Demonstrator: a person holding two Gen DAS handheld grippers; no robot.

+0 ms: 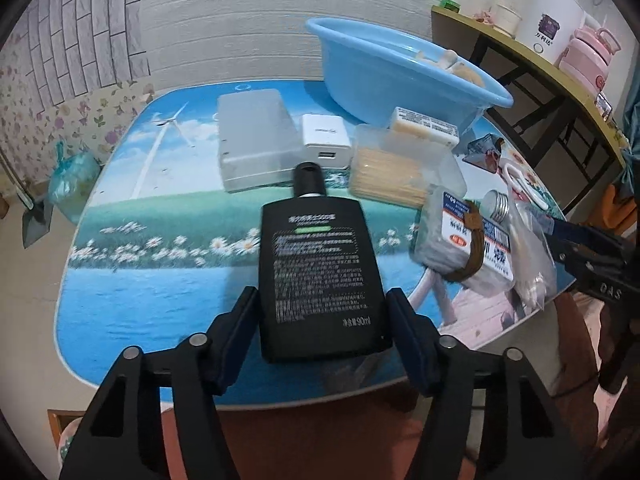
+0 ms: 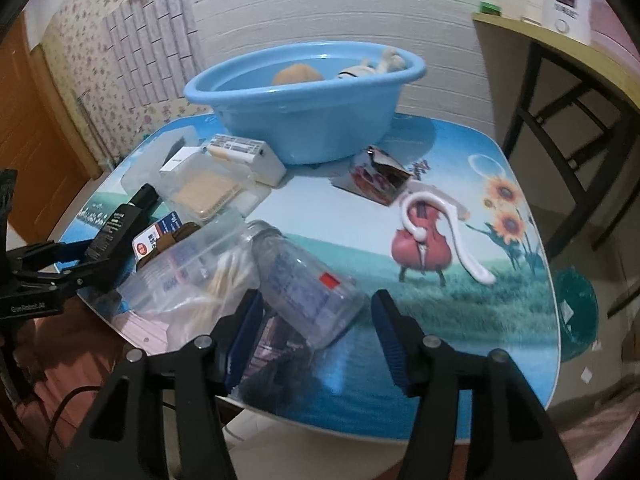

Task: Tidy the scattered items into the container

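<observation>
1. Between your left gripper's (image 1: 322, 312) fingers lies the black bottle (image 1: 316, 272), apparently clamped, cap pointing ahead toward the blue basin (image 1: 400, 76).
2. Your right gripper (image 2: 316, 328) gapes around the clear jar (image 2: 304, 280).

A home room; floral wallpaper (image 1: 24, 92), printed table (image 2: 480, 320), kettle (image 1: 550, 20) on side shelf (image 1: 532, 64)
</observation>
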